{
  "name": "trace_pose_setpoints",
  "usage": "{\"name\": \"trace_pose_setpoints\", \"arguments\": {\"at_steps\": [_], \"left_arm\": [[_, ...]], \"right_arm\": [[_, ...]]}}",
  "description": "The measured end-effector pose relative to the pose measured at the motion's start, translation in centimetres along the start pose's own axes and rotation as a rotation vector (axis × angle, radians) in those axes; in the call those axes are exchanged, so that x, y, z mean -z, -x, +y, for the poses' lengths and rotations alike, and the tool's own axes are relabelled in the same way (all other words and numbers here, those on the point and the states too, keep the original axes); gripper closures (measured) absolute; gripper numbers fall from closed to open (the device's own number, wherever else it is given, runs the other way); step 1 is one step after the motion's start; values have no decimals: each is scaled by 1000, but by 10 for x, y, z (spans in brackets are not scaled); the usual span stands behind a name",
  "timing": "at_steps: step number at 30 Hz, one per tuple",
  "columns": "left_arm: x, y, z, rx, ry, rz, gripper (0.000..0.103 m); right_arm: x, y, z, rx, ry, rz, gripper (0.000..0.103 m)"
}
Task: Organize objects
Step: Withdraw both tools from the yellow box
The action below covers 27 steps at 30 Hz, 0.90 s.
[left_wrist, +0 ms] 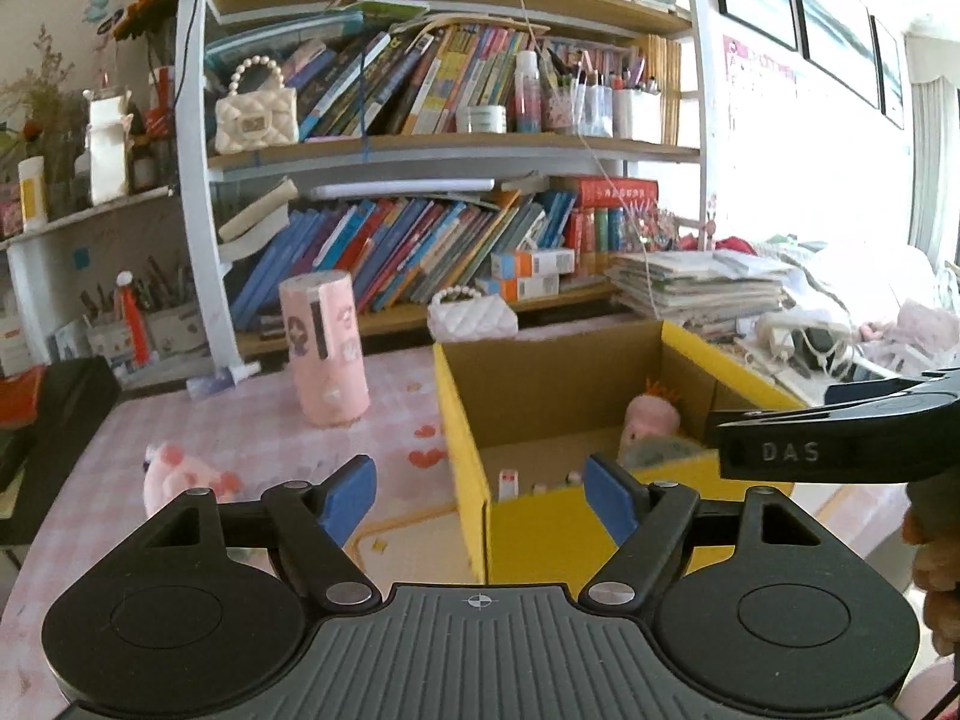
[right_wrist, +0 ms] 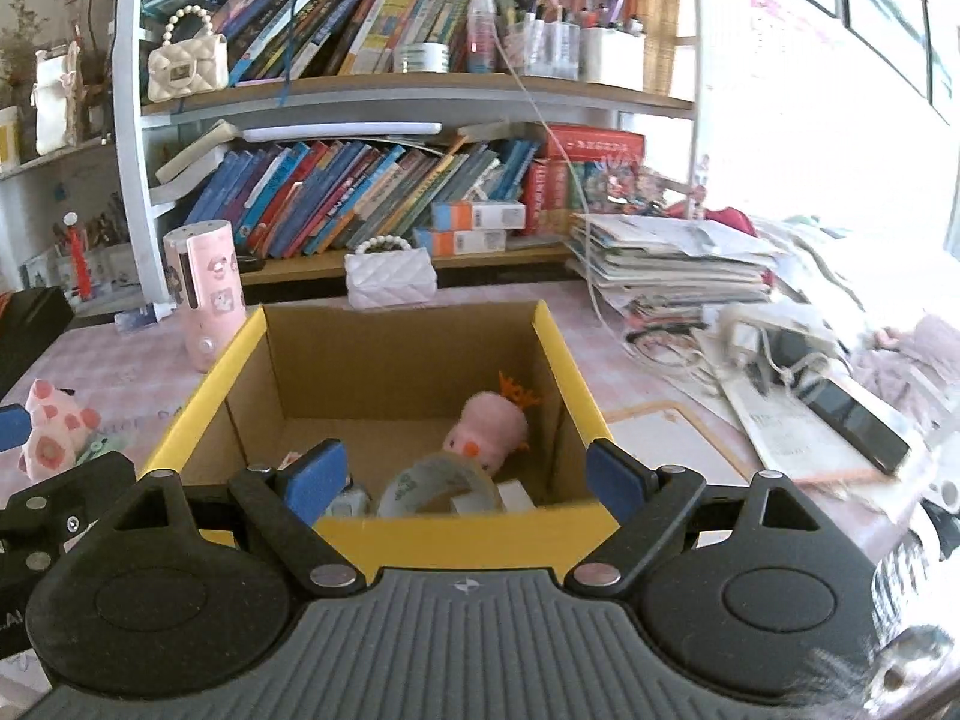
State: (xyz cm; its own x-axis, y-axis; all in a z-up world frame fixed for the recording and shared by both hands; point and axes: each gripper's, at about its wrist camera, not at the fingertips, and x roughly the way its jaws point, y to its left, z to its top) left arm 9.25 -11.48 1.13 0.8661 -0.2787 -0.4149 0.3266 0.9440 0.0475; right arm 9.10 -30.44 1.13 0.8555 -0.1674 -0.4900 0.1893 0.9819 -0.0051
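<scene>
Right wrist view: yellow cardboard box (right_wrist: 576,402) holds pink plush chick (right_wrist: 489,429), tape roll (right_wrist: 441,483), small white items | right gripper (right_wrist: 459,480) spread wide, empty, at box near wall | left gripper (left_wrist: 480,495) spread, empty, over box left wall | pink plush pig (left_wrist: 180,471) on table left of box; pink cylinder (left_wrist: 327,348), white quilted purse (left_wrist: 474,317) behind
</scene>
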Motion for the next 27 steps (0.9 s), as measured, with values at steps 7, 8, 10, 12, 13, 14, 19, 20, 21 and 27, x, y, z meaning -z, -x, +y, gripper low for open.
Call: {"name": "trace_pose_setpoints", "arguments": {"at_steps": [7,8,10,12,13,14,19,20,21,27], "left_arm": [[26,18,14,-36,-12,100,24],[30,20,17,-35,-8,122,24],[37,25,23,-38,0,149,24],[43,30,29,-41,3,168,24],[46,33,31,-44,3,175,24],[49,36,33,-46,2,181,24],[61,47,42,-47,0,213,22],[63,49,44,-47,0,217,22],[64,52,46,-48,0,221,20],[72,64,56,-62,-2,238,19]], "right_arm": [[32,24,14,36,-44,85,19],[37,27,18,39,-45,101,19],[48,32,24,39,-47,131,19],[57,38,31,34,-43,151,19],[61,40,35,29,-38,160,19],[64,42,38,25,-33,169,19],[78,53,55,-4,-26,201,19],[80,55,58,-11,-25,206,19],[83,56,62,-17,-24,211,19],[90,65,78,-48,-17,230,19]]}}
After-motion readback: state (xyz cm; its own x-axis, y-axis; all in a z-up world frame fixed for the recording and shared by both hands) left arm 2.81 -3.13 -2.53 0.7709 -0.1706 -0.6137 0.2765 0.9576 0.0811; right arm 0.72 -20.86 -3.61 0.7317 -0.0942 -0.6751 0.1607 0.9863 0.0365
